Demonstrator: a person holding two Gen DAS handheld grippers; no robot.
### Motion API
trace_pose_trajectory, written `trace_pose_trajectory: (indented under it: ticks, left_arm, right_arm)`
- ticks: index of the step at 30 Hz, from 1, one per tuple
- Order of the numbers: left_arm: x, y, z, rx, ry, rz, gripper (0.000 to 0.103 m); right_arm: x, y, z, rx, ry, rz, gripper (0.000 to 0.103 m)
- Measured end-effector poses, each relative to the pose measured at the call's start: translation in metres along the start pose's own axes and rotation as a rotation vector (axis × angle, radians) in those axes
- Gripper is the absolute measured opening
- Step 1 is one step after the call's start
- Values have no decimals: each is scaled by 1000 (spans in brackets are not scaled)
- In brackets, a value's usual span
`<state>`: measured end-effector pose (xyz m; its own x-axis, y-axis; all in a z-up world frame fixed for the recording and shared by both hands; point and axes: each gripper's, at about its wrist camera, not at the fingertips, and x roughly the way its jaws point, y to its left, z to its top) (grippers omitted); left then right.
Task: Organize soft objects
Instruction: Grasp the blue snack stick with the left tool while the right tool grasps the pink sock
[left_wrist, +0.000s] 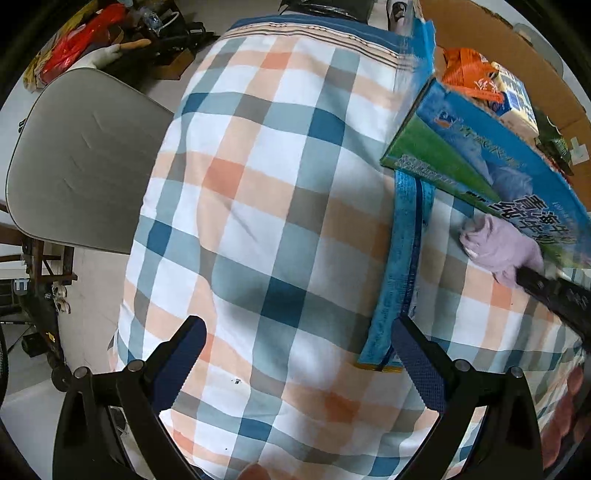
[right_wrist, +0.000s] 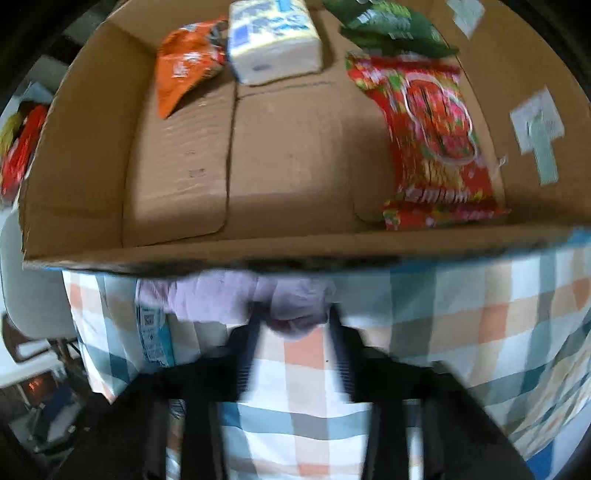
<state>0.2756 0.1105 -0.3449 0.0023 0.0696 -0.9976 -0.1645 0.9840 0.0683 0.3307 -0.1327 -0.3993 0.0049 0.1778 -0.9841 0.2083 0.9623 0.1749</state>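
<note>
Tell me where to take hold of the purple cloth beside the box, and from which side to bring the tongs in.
Grip the bunched end of the purple cloth that sticks out onto the checked tablecloth, coming low from the table side. Its far part seems tucked against the cardboard box, so that side looks blocked. The right tongs are already at that end; blur hides whether they have closed.

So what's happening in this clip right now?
A person with two handheld grippers is sorting soft items on a plaid cloth. The right gripper is pinching a lavender cloth just in front of a cardboard box, not yet lifted inside. The box already holds an orange packet, a tissue pack, a green packet and a red packet. The left gripper hovers open over the plaid cloth, holding nothing.
</note>
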Motion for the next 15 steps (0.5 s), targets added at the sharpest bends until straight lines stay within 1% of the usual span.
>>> trace_pose_trajectory:
  ticks: [4,9,10,12,13,14,15]
  left_arm:
    - [6,-9,-1,19,12,-12,102]
    - [13,-30,-3,61,31,-23,102]
    - [14,-32,-2,66,34,-27,102]
    - [13,-39,-1,81,34,-29,102]
    - [12,-43,0,88,33,-28,102]
    - [11,-45,1,95,31,-26,102]
    - [11,-47,2,100,29,-23,102]
  right_arm:
    - [-11,-15,-22,55,-41,8,13]
    - [-38,-60,-66,195,-59,50,13]
    - [-41,-70,-76,228,-51,63,13]
    - [-36,-83,-91,270,19,99,16]
    - [-30,-86,-95,275,81,119,24]
    - [-24,-88,-99,260,142,147,40]
    - [-24,-89,-99,237,160,160,49]
